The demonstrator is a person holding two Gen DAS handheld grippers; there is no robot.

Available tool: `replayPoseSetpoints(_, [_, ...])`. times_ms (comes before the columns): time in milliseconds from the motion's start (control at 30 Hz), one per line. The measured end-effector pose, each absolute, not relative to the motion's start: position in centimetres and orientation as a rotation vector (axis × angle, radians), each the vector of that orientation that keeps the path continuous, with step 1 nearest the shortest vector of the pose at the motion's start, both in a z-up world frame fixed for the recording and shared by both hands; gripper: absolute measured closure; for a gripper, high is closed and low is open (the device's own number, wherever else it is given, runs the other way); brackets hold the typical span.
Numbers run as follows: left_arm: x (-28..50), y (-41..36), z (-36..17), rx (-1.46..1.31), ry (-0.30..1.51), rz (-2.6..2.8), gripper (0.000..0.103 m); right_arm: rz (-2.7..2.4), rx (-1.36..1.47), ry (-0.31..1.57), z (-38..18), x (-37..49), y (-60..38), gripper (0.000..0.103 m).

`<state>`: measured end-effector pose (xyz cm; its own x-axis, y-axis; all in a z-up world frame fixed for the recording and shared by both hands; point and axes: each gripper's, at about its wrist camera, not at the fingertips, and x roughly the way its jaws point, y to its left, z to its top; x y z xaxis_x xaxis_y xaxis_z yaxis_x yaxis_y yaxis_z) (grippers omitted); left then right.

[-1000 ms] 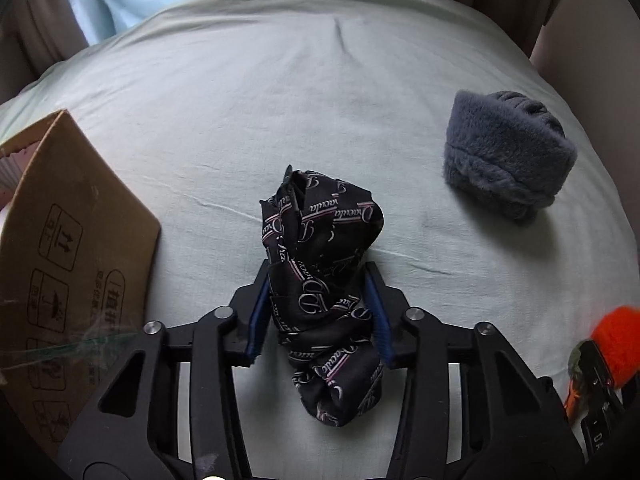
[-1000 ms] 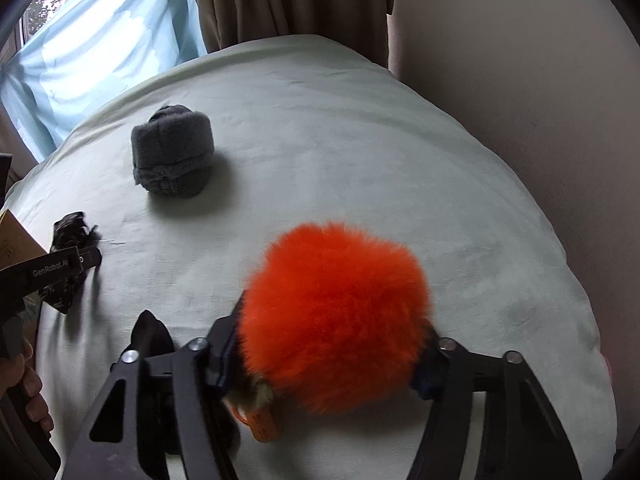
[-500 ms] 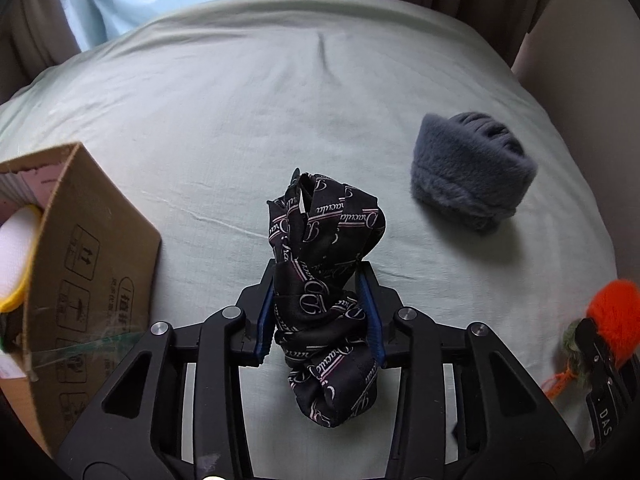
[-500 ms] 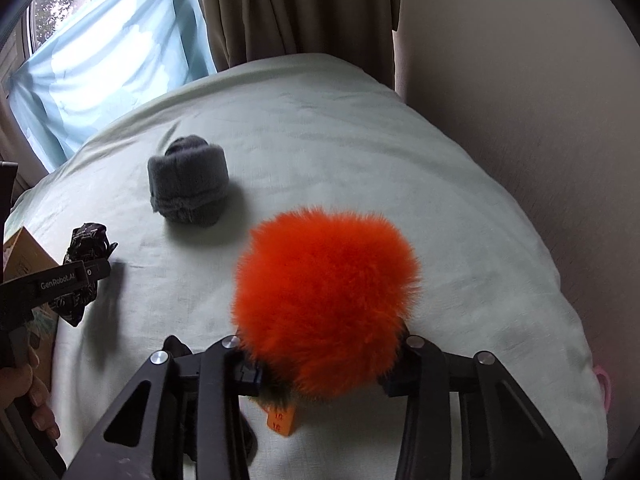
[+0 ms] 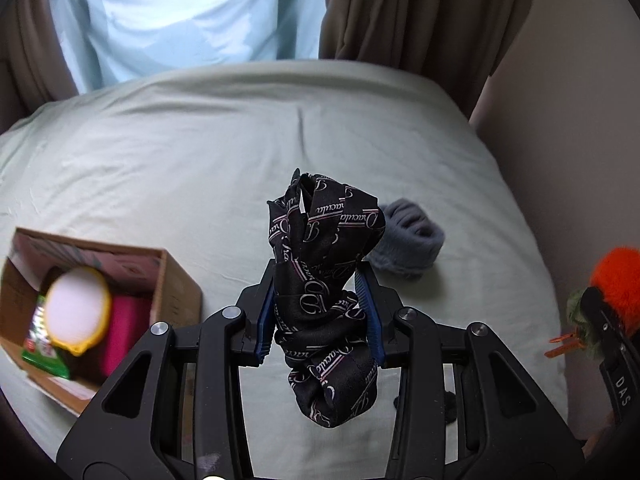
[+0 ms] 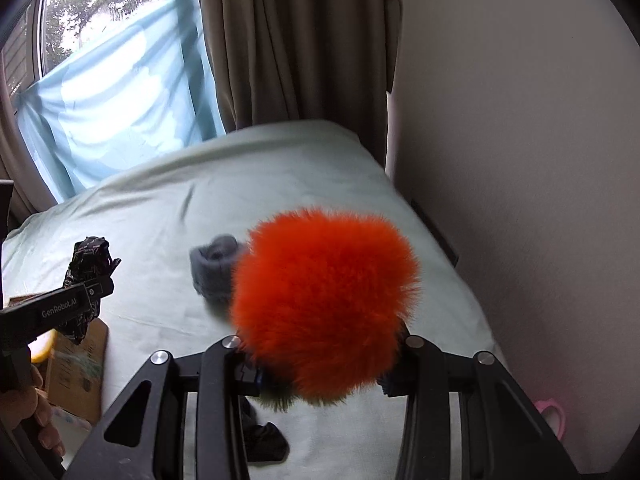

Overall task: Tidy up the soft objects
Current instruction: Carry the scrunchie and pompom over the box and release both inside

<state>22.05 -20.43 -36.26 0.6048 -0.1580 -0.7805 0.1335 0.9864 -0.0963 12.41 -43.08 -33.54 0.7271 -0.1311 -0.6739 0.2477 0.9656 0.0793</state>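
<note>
Only in the left wrist view is the open cardboard box's [image 5: 176, 280] filled interior shown. A knotted black printed scarf [image 5: 324, 292] is gripped by the left tool [image 5: 320, 320]; a fluffy orange pom-pom [image 6: 324, 304] is clamped by the right tool [image 6: 320, 380].

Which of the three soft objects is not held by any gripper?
The grey fuzzy hat, lying alone on the bed. The black scarf and orange pompom are both clamped.

I see the cardboard box [image 5: 176, 280] left on the bed [image 5: 200, 160], the fur hat [image 5: 412, 240] right of it, curtains [image 5: 420, 12] behind the bed, wall [image 6: 520, 120] rightward.
</note>
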Motion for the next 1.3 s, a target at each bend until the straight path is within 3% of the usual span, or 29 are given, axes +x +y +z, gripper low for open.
replayPoseSetpoints(367, [18.2,-13.5,-23.7,-0.068,0.825,-0.176,0.069,-0.192,0.148,0.634,-20.5,10.5,-38.1,0.066])
replayPoseSetpoints(767, [14.1,-0.3,-15.2,-0.064,0.763,-0.134,0.069,-0.071,0.123,0.574,-10.9,9.7,-25.7,0.066])
replayPoseSetpoints(1000, [13.1,8.6,-14.2,-0.072,0.756,-0.068,0.069,0.038,0.107,0.571,-8.9,10.0,-16.9,0.066])
replayPoseSetpoints(1300, [14.4,16.0,-18.4,-0.051,0.853,-0.003,0.069,0.126,0.137,0.664,-11.8,13.0,-8.0,0.066])
